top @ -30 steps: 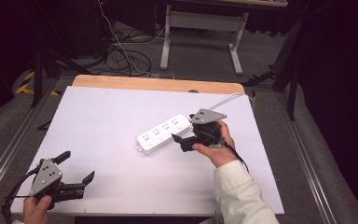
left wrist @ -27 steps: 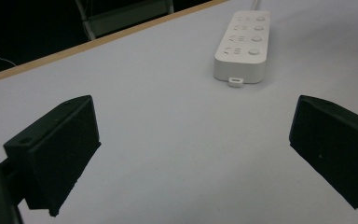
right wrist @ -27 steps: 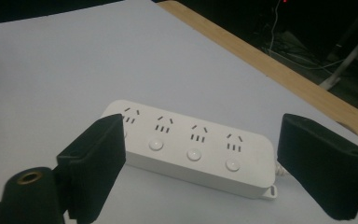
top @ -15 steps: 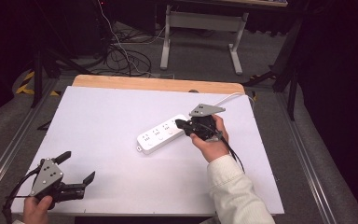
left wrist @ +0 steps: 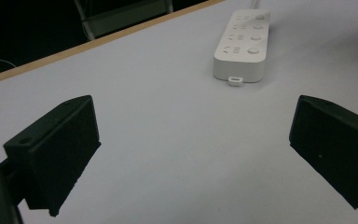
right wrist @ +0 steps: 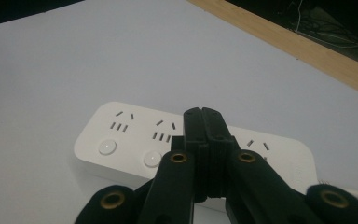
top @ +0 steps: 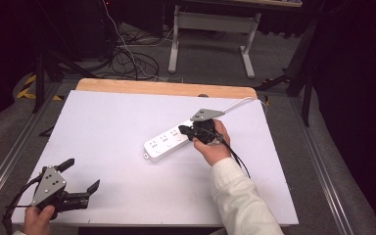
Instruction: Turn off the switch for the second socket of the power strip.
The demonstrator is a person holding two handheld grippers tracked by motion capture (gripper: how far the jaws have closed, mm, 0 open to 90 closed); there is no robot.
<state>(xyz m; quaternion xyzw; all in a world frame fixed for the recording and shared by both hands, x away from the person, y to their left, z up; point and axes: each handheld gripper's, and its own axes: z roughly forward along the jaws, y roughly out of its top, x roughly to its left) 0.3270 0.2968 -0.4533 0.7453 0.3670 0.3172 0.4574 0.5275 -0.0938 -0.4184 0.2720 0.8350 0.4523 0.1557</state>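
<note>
White power strip (top: 169, 142) lying flat on the white table (top: 103, 132), a bit right of the middle, angled so one end points toward the near left and the other toward the far right. White cord (top: 235, 104) running off the far end toward the wooden edge strip (top: 166, 88) at the back of the table. Three socket groups on top, each with a round button beside it, nothing plugged in.

Right gripper (top: 187, 131) sitting over the far end of the strip, held in the right hand (top: 214, 144). Jaws pressed flat together with no gap, nothing pinched between them. Closed tips (right wrist: 204, 114) hovering over the strip's top in the right gripper view, between the middle and last socket groups; can't tell whether touching or just above.

Left gripper (top: 82, 176) down at the near left corner, well apart from the strip, gripped by the left hand (top: 38, 219). Jaws spread wide, completely empty. Bare table between them in the left gripper view, strip (left wrist: 242, 46) lying farther off up ahead.
</note>
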